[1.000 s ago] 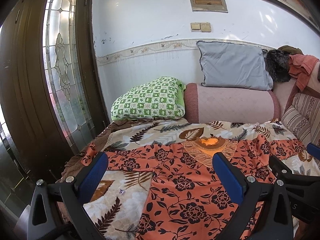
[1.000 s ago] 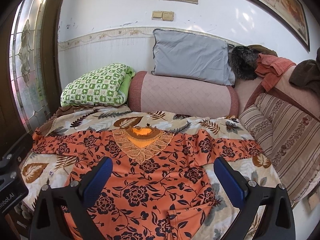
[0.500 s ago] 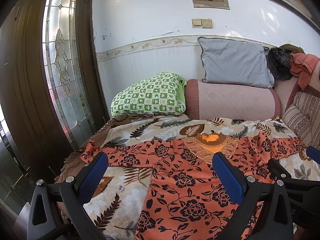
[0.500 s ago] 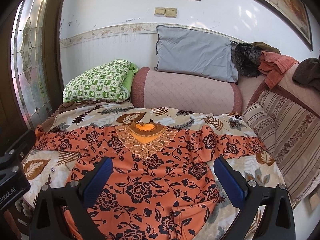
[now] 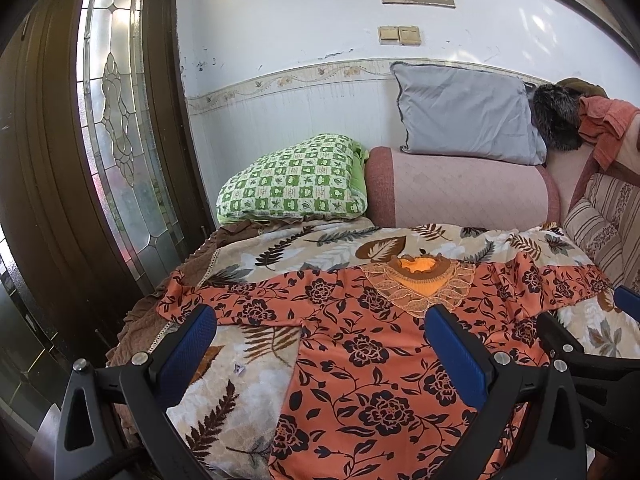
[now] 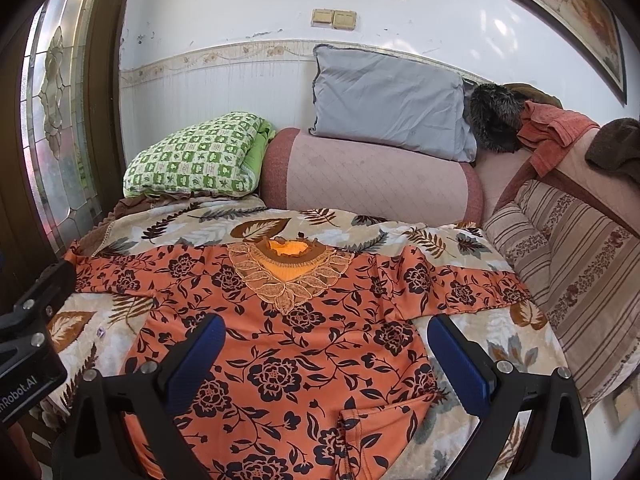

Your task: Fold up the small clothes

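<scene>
**Folding not yet begun**

We are looking at the orange floral top [image 6: 288, 344] lying spread flat on the leaf-print bedspread [image 6: 460, 240], sleeves out, one hem corner turned up. We are holding both left tongs [image 5: 320, 344] and right tongs [image 6: 326, 344] wide apart, gripping nothing; every fold remains.

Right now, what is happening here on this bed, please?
A person holds two open hand-held grippers above an orange floral top spread flat on a leaf-print bedspread. The left hand-held gripper hovers near the top's left side, the right hand-held gripper over its middle. Neither grips any cloth; no fold is made yet.
</scene>
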Demonstrator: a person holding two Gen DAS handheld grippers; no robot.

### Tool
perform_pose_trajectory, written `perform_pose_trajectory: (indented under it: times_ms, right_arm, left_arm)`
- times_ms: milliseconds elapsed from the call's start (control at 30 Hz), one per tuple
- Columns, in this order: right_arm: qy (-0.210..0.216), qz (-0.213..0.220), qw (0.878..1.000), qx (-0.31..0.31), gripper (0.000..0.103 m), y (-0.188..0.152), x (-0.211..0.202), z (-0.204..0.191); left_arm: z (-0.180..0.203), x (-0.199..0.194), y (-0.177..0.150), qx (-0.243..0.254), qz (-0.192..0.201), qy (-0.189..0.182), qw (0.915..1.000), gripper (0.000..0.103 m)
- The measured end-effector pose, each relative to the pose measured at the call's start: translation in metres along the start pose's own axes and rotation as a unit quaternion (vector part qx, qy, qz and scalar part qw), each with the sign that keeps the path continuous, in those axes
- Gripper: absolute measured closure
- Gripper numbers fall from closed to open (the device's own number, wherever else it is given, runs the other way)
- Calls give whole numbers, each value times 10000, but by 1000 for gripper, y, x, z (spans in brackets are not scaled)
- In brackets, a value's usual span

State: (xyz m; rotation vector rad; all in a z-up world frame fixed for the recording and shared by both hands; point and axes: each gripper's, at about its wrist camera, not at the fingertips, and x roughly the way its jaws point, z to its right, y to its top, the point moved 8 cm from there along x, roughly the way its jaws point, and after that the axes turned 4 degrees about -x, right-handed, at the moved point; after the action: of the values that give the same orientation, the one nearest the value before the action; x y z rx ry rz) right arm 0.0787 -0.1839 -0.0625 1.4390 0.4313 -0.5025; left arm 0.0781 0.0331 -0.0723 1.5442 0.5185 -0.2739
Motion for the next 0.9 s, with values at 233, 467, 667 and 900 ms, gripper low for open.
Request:
perform_pose_trajectory:
  times_ms: [233, 467, 667, 900]
  right_arm:
    - [-88, 24, 9999, 46, 1, -1, -1, 6]
    - [-66, 2, 10000, 48, 1, -2, 1, 5]
    - [-46, -18, 10000, 53, 1, -3, 2, 4]
    - [-52, -38, 10000, 39, 1, -4, 3, 3]
  left_arm:
    - [3, 5, -5, -35, -113, -154, 9998, 0]
    - [2, 6, -7, -26, -147, -163, 9998, 0]
    - [3, 11, -10, 32, -242, -160, 9996, 0]
    - [5, 10, -7, 22, -224, -284, 9993, 0]
